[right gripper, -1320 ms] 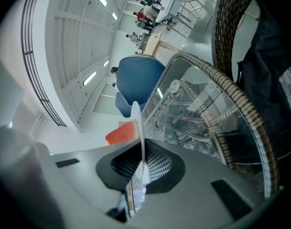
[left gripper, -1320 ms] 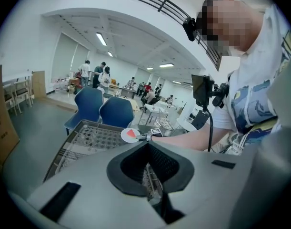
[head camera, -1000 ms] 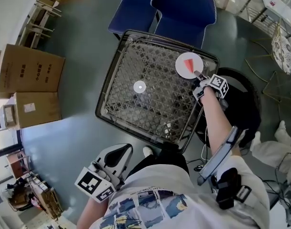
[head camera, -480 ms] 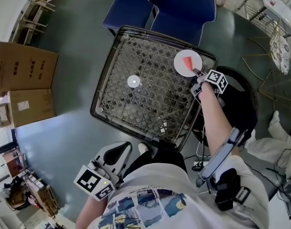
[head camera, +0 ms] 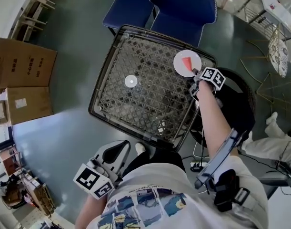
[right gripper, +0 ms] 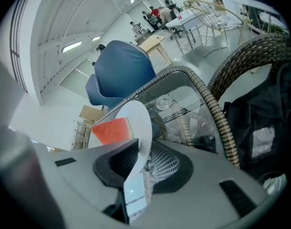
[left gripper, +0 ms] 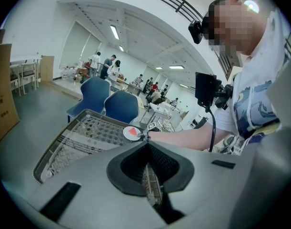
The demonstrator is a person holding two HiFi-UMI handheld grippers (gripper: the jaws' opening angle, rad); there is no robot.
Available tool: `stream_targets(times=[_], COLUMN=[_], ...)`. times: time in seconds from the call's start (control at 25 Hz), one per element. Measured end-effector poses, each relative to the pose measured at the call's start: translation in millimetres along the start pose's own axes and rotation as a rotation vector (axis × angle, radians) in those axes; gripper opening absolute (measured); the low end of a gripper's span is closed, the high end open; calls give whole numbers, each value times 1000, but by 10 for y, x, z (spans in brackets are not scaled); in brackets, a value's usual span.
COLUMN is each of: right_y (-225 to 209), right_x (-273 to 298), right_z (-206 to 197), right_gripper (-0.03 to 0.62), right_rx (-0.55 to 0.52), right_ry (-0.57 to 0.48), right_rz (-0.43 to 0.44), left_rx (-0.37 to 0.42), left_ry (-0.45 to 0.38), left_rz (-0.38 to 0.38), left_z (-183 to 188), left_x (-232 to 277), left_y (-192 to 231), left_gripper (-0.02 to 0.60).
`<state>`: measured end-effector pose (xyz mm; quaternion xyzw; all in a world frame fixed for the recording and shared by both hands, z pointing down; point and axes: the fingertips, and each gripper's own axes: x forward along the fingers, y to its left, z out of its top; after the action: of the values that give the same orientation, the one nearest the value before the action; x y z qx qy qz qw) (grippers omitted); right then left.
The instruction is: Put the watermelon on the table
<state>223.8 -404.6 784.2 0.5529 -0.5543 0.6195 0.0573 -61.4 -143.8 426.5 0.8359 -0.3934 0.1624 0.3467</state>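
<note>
A red watermelon wedge (head camera: 186, 61) lies on a white plate (head camera: 182, 68) at the far right corner of the wire-mesh table (head camera: 107, 75). My right gripper (head camera: 196, 72) is at the plate's near rim. In the right gripper view the plate (right gripper: 138, 120) with the wedge (right gripper: 112, 130) stands between the jaws of that gripper (right gripper: 138, 175), which are opening, with a gap showing beside the rim. My left gripper (head camera: 107, 166) hangs low by my body, away from the table. Its pads (left gripper: 152, 187) meet with nothing between them, and the plate (left gripper: 131, 133) shows far off.
Two blue chairs (head camera: 183, 6) stand behind the table. Cardboard boxes (head camera: 24, 63) lie on the floor at the left. A dark round wicker seat (head camera: 238, 104) with a black bag sits right of the table. A small white disc (head camera: 131, 81) shows mid-table.
The plate and my right gripper have stayed at the table's far right corner. The head view has drifted slightly. The left gripper has kept still.
</note>
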Motion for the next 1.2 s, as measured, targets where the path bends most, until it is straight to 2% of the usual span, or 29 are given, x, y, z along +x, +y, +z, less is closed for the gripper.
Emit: stream_targets(times=[0.28,0.52,0.68,0.84,0.96,1.12,1.2], right_y=[47,43,78,181,318,569,719], right_x=[-71,-189,-393,-717,-1039,-1549,-1845], right_z=[-1,-66,-157,-322,-535,-975,-1294], right_gripper=[118,118,118,117,38,11,11], right_rx=[-149,-182,-267,-340,-404,-555,-634], right_ry=[-11,-20,-10,6,5,8,17], right_rz=[-123,-117,-115,-58,-1,50,73], left_rx=[-22,-35,2,49,80,165,175], left_ry=[-20,-36,-52,-89,-117,-138,-155], left_rz=[9,8,-1,-14,-34,-40,-53], left_z=[-1,-42,-22,23,-9,-100,-139], left_x=[-114,-214,-296,-429,-550,-775,-947], left_y=[31,62,77,84,68,112,134], left_gripper=[9,9,9,9,9,9,9])
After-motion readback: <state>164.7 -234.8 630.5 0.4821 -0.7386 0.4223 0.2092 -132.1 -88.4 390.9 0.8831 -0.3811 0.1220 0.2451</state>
